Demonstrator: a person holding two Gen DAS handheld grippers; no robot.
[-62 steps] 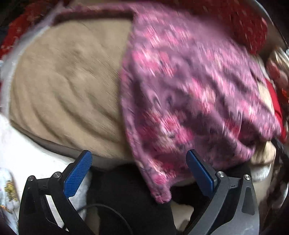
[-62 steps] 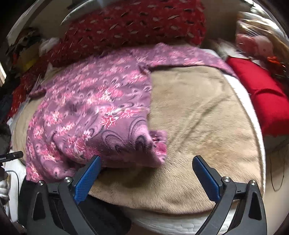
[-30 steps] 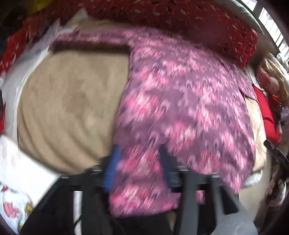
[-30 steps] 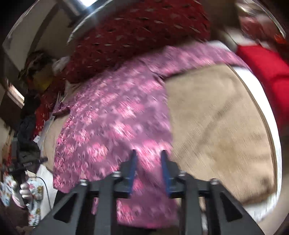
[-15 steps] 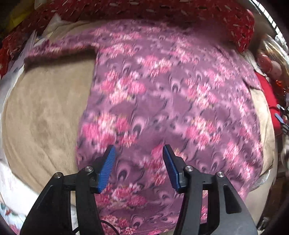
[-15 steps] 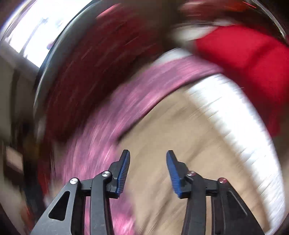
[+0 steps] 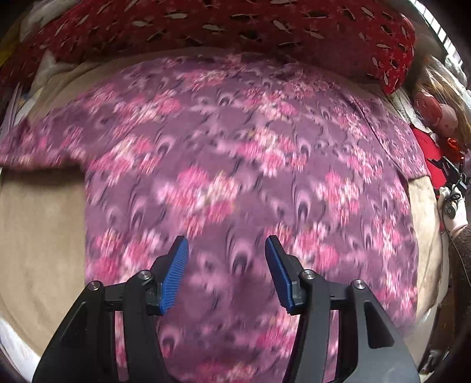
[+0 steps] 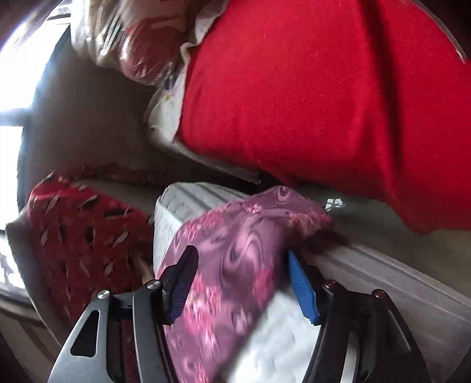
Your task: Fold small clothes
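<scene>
A purple top with a pink flower print [image 7: 235, 165] lies spread flat on a tan blanket [image 7: 38, 235]. My left gripper [image 7: 226, 265] hovers open and empty over its lower middle. In the right wrist view one sleeve of the top [image 8: 235, 265] runs between the blue pads of my right gripper [image 8: 241, 282], out to the sleeve's cuff at the white mattress edge [image 8: 182, 200]. The right jaws stand apart around the sleeve; whether they touch it is unclear.
A dark red patterned cushion [image 7: 235, 26] lies along the far side of the bed and shows at the left of the right wrist view [image 8: 76, 229]. A bright red pillow [image 8: 323, 103] fills the upper right there. A doll [image 7: 438, 115] sits at the right edge.
The top has been spread flat from a bunched pile. Both grippers closed on it, then opened. My left gripper has moved up over the body. My right gripper has swung to the sleeve.
</scene>
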